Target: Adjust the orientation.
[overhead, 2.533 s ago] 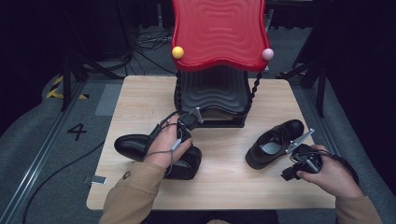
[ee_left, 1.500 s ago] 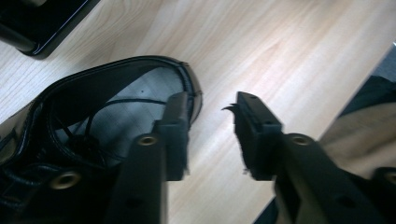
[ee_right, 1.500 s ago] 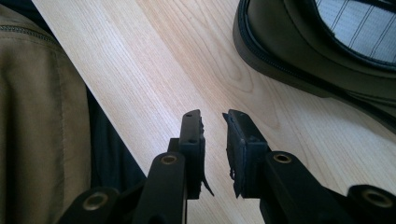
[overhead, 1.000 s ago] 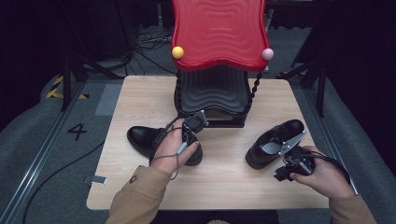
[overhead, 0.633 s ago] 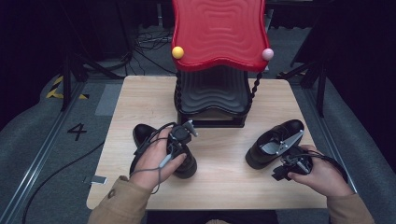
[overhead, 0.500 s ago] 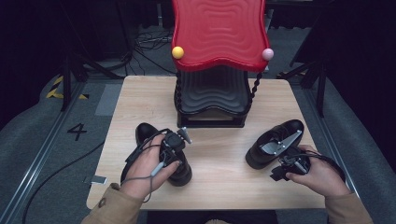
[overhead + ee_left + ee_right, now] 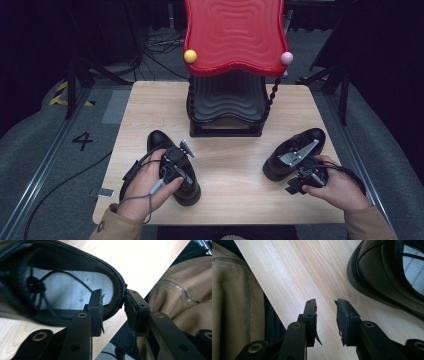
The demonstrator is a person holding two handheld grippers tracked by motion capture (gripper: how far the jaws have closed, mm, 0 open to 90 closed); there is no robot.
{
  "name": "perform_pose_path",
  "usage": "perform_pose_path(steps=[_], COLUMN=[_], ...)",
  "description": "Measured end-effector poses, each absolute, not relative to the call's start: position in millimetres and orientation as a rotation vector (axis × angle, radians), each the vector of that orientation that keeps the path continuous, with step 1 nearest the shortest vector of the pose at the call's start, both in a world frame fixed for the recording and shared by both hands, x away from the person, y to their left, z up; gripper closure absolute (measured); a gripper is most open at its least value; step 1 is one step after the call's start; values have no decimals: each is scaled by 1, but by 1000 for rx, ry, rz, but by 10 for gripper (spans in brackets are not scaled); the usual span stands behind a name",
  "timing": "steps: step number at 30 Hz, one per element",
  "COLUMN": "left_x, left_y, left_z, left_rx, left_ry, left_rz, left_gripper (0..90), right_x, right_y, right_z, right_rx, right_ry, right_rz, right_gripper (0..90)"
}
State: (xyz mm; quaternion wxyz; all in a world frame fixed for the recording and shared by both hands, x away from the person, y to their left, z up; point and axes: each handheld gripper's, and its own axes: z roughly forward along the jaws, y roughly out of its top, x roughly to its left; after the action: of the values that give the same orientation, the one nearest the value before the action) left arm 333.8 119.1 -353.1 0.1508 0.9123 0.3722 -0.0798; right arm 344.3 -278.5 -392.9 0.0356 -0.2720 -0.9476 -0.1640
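**Leather, wood and moulded plastic**

The 2 shoes, left shoe (image 7: 165,150) and right shoe (image 7: 300,147), look like smooth black leather with a soft sheen; the left one has a pale woven cloth insole (image 7: 72,287) and thin cord laces. The table (image 7: 230,165) is light wood-grain, matt. The rack's red top (image 7: 235,35) is glossy rippled plastic. The gripper jaws are matt black plastic with brass-coloured rivets. The sleeve (image 7: 185,292) is tan cloth.

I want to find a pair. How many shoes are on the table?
2. One black shoe lies on the left under the left tool; the other shoe lies on the right by the right tool.
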Motion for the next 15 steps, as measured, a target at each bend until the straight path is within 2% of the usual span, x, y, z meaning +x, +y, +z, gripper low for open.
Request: perform_pose_path(steps=[9, 13, 15], left_x=[334, 335, 335], left_y=[147, 163, 167], left_z=[-340, -340, -340], left_rx=[2559, 2529, 2521], left_ry=[1115, 1163, 1167], left_rz=[-194, -191, -197], left_gripper=[631, 599, 596], right_x=[345, 349, 351], right_y=[-266, -254, -249], right_z=[-389, -387, -387], right_rx=[-879, -843, -874], right_ry=[-2850, -2853, -2841], right_rz=[-565, -642, -603], right_gripper=[636, 541, 537])
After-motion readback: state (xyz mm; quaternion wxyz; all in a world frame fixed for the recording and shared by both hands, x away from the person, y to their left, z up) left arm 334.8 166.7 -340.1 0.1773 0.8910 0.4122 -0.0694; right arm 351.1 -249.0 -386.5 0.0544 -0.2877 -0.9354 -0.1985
